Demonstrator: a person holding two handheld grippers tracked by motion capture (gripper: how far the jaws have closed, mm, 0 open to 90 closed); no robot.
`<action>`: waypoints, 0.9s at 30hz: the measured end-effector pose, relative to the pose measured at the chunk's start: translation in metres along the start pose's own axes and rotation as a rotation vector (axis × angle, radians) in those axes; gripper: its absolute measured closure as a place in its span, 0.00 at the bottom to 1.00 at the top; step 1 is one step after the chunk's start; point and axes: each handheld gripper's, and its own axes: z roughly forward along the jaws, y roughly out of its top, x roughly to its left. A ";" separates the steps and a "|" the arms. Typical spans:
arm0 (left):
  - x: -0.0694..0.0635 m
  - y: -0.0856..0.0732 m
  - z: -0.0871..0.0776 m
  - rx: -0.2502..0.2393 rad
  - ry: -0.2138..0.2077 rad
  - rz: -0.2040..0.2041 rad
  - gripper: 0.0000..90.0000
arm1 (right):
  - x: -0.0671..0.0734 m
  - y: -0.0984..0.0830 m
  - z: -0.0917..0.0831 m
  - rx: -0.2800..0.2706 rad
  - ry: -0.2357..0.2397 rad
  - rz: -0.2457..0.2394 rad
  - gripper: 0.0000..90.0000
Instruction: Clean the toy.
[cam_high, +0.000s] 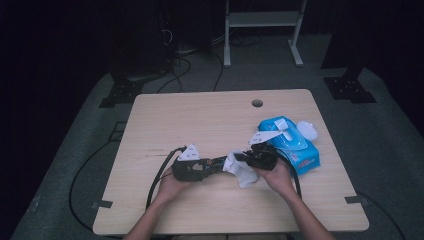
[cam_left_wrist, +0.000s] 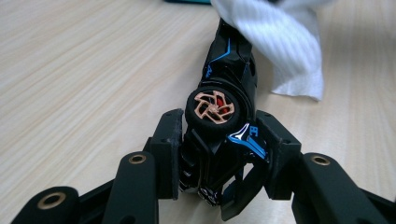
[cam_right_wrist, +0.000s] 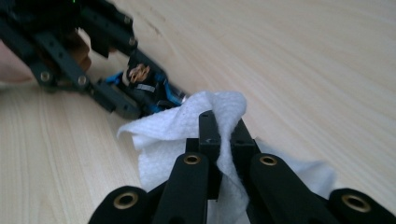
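The pale wooden worktop (cam_high: 200, 120) carries everything, with a cable hole (cam_high: 257, 103) near its twelve o'clock edge. At about three o'clock lies a blue pack of wet wipes (cam_high: 295, 145), a round white lid (cam_high: 307, 130) touching its far side.

Near the middle, towards six o'clock, the left hand-held gripper (cam_high: 212, 164) is clamped on a black toy car (cam_left_wrist: 224, 116) with blue trim and copper-coloured wheels; its pads press the car's body from both sides, one wheel facing up between them. The car's far end points to three o'clock, towards the right hand-held gripper (cam_high: 242, 159).

That one has its jaws together on a white wipe (cam_right_wrist: 187, 126), pinching a fold of it, the rest hanging loose. The wipe drapes over the car's far end and seems to touch it.

The car looks light, stiff and glossy, so likely slippery; the wheels and thin trim may be fragile, so the body sides are the sensible grip. The wipe is soft and limp, probably damp; a bunched fold holds better than a single edge, which could tear or slip.
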 end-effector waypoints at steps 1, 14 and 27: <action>0.000 0.000 0.000 -0.002 -0.001 -0.007 0.62 | 0.001 0.000 0.001 -0.008 -0.001 0.002 0.97; 0.005 -0.001 -0.013 -0.034 -0.120 -0.136 0.46 | 0.005 -0.007 -0.002 -0.007 0.003 -0.011 0.97; -0.011 -0.003 -0.006 -0.003 -0.075 -0.041 0.47 | 0.015 -0.018 -0.010 0.041 0.004 -0.034 0.97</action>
